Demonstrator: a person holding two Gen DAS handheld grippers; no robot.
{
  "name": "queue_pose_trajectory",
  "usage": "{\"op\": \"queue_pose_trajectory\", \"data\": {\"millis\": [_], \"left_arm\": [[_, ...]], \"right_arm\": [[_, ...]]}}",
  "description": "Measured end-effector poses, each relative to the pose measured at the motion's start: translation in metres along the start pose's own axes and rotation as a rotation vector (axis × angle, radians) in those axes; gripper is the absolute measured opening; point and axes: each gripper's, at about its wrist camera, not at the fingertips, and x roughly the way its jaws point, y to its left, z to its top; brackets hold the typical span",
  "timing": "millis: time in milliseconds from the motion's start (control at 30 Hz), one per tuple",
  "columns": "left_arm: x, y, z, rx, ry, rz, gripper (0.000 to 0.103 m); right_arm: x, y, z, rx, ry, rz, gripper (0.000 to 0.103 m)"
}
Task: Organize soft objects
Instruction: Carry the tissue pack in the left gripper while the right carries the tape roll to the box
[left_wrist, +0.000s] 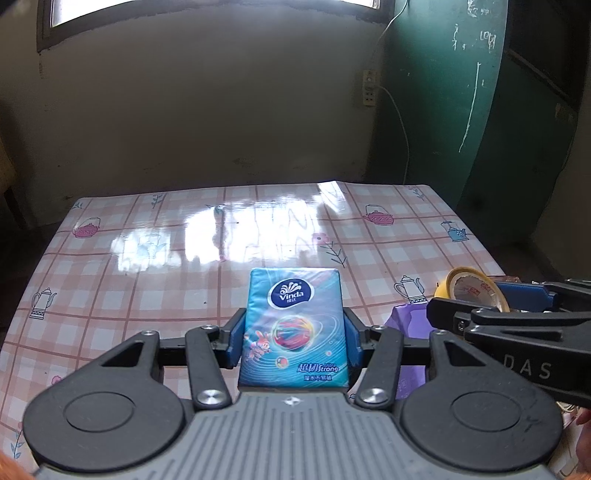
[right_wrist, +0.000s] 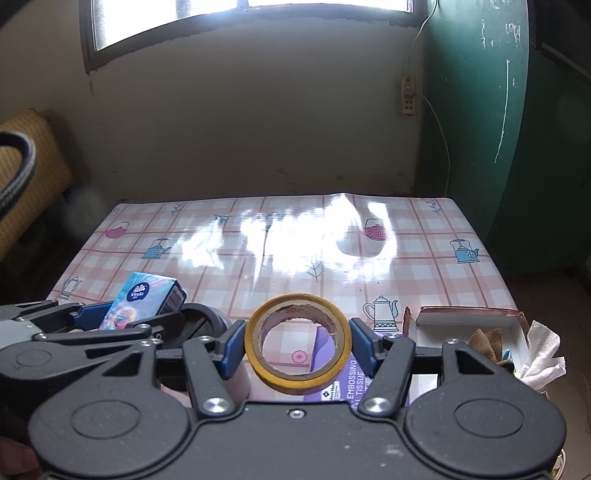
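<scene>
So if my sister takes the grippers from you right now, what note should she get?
Left gripper: shut on the blue tissue pack, held above the table.
Right gripper: shut on the yellow tape roll.
Purple tissue bag lies under the tape roll.
The open box at the right edge holds a brown cloth; white paper hangs at its side.
Left: put down both held things.

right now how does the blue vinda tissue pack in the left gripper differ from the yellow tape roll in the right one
The blue plastic-wrapped Vinda tissue pack is a flat printed rectangle; the yellow tape roll is a plain ring, open through its middle. The pack fills the space between the left gripper pads, whereas the roll is pinched across its rim by the right gripper. Both are held above the checked tablecloth.
</scene>
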Motion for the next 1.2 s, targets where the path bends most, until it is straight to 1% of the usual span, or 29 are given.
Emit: {"op": "queue_pose_trajectory", "data": {"millis": [667, 1200], "left_arm": [[0.007, -0.02, 0.003, 0.019, 0.004, -0.04, 0.053], [0.013, -0.037, 0.002, 0.024, 0.007, -0.058, 0.053]], "right_arm": [[-0.001, -0.023, 0.0, 0.018, 0.004, -0.039, 0.071], [-0.003, -0.04, -0.002, 0.034, 0.009, -0.062, 0.071]]}}
